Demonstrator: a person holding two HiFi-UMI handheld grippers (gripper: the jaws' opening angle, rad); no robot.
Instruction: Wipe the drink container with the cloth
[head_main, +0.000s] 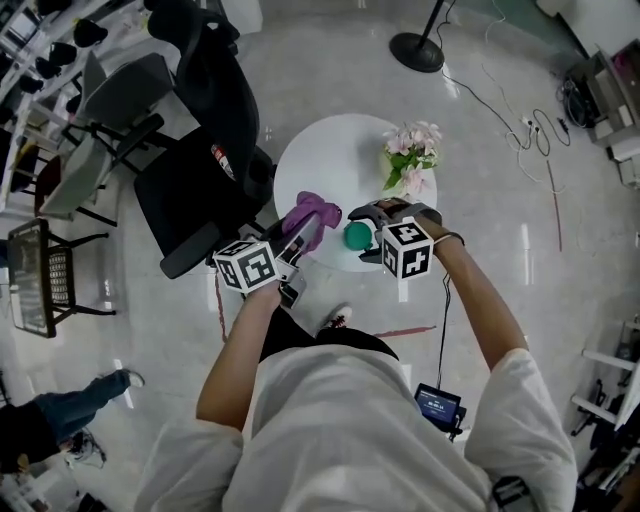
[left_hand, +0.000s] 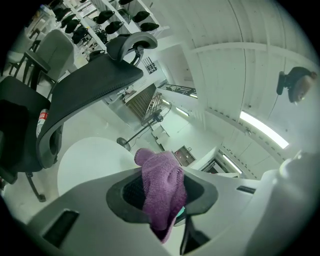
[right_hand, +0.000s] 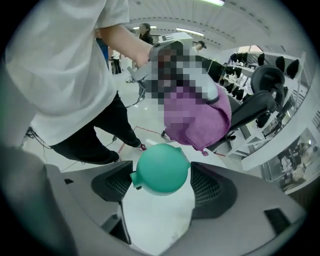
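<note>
A purple cloth (head_main: 312, 212) hangs bunched between the jaws of my left gripper (head_main: 303, 234), held over the near left part of the round white table (head_main: 330, 160). In the left gripper view the cloth (left_hand: 161, 187) fills the gap of the left gripper (left_hand: 163, 196), which is shut on it. A teal-green drink container (head_main: 357, 236) sits between the jaws of my right gripper (head_main: 368, 236), just right of the cloth. In the right gripper view the container's rounded green top (right_hand: 162, 169) touches both pads of the right gripper (right_hand: 163, 182), and the cloth (right_hand: 205, 122) hangs a little beyond it.
A vase of pink flowers (head_main: 412, 155) stands on the table's right side. A black office chair (head_main: 200, 150) is close on the left. A stand's round base (head_main: 417, 50) and cables lie on the floor beyond, and a small screen device (head_main: 437, 405) is by the person's feet.
</note>
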